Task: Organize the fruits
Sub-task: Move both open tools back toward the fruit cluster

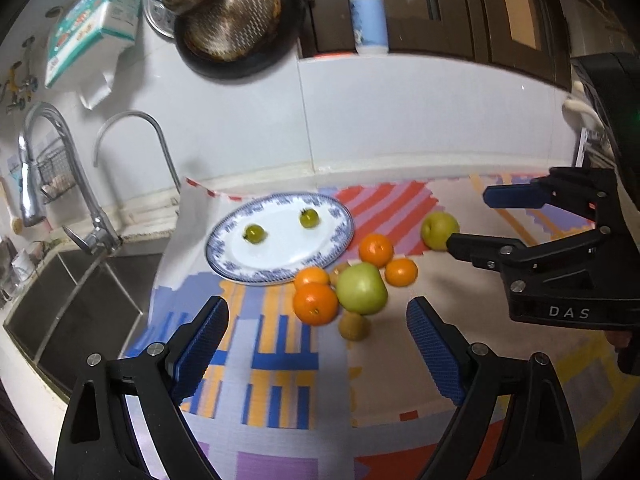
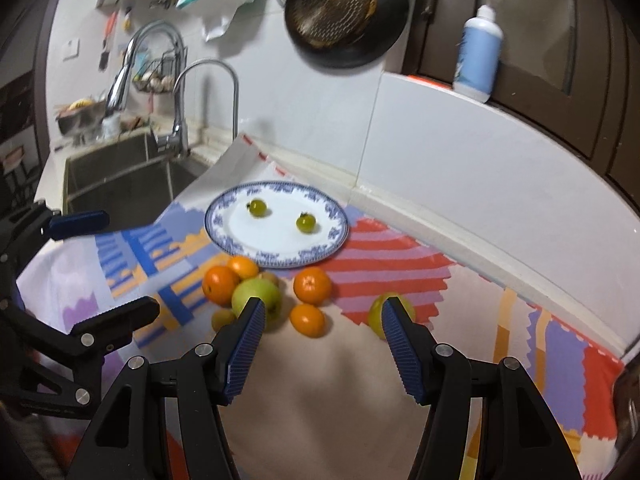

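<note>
A blue-patterned white plate (image 1: 338, 236) (image 2: 240, 236) lies on the patterned cloth and holds two small green tomatoes (image 1: 255, 233) (image 1: 309, 218). In front of it lies a pile of several oranges (image 1: 315, 303) (image 2: 312, 285), a big green apple (image 1: 361, 288) (image 2: 256, 294) and a kiwi (image 1: 354, 326). A second green apple (image 1: 439, 230) (image 2: 376, 310) lies apart to the right. My left gripper (image 1: 318, 312) is open and empty, just short of the pile. My right gripper (image 2: 323, 308) (image 1: 466, 216) is open and empty, with one finger beside the second apple.
A steel sink (image 2: 120, 184) with two taps (image 1: 88, 200) lies to the left of the cloth. A white tiled wall (image 1: 400, 120) backs the counter, with a pump bottle (image 1: 368, 16) on its ledge and a dark pan (image 1: 236, 20) hanging above.
</note>
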{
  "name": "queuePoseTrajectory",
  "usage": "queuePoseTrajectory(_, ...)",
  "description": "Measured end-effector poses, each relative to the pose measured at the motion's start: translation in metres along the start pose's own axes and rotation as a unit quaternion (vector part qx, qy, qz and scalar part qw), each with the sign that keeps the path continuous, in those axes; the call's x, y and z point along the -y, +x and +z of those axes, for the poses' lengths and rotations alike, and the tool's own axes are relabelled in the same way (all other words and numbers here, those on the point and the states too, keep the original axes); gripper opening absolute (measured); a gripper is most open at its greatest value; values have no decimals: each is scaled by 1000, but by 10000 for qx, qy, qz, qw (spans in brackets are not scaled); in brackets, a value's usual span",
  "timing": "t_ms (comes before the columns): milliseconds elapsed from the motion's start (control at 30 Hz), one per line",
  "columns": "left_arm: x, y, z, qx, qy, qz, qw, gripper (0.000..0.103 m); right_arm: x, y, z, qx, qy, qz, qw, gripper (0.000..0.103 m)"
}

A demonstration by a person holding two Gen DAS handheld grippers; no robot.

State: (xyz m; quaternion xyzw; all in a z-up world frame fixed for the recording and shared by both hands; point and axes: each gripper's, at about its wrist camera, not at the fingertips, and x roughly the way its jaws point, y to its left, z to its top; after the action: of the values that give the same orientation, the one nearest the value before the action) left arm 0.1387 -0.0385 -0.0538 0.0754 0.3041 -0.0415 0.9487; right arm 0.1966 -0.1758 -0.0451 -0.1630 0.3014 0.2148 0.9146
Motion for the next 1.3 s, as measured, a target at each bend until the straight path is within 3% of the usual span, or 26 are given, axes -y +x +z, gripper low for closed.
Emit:
queuePoseTrajectory(167, 7, 26, -5, -364, -35, -211, 9991, 75, 5, 23, -7, -215, -82, 252, 9994, 61)
queuePoseTrajectory(400, 9, 56, -13, -788, -141, -400, 9960, 64, 7, 54, -17, -416, -100, 516, 9977, 60)
queuePoseTrajectory(667, 11, 80, -16, -1081, -197, -694, 9915, 47, 9, 82, -19, -592, -107, 745, 9954, 53)
queuePoseTrajectory(1133, 10, 96, -14, -1224, -242, -761, 9893, 28, 8, 110, -18, -793, -36, 1076, 9910, 40)
queuePoseTrajectory(1300, 9, 97, -14, -1231, -268, -788, 9889, 28, 8, 111, -18, -797, -13, 1028, 9915, 35)
